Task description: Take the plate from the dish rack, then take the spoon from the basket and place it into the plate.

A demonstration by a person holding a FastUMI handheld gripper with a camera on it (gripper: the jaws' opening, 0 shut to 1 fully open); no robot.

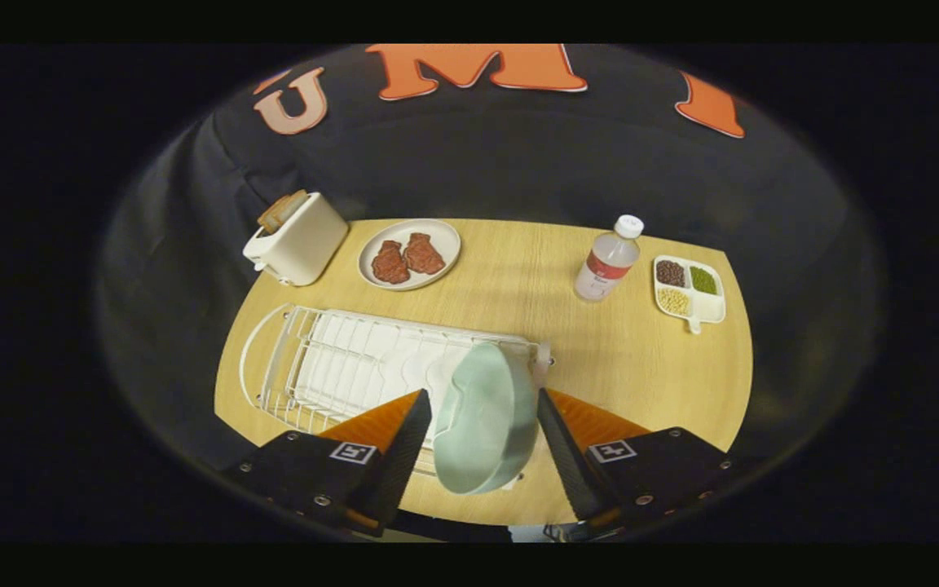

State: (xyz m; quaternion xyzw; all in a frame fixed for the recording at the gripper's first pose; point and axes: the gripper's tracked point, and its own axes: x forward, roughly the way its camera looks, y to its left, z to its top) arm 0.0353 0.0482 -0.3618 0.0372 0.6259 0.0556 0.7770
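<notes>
A pale green plate point(486, 420) stands on edge at the right end of the white wire dish rack point(339, 367), its hollow side turned left. My gripper point(483, 397) is open with the plate between its two fingers. The right finger lies close against the plate's back. A narrow gap shows between the left finger and the plate's rim. The plate's lower edge hangs over the rack's near side, towards me. The rest of the rack holds nothing.
On the round wooden table point(567, 359) beyond the rack stand a white toaster point(298, 240) with bread in it, a plate of red meat pieces point(409, 254), a plastic bottle point(606, 261) and a divided dish of beans point(688, 292).
</notes>
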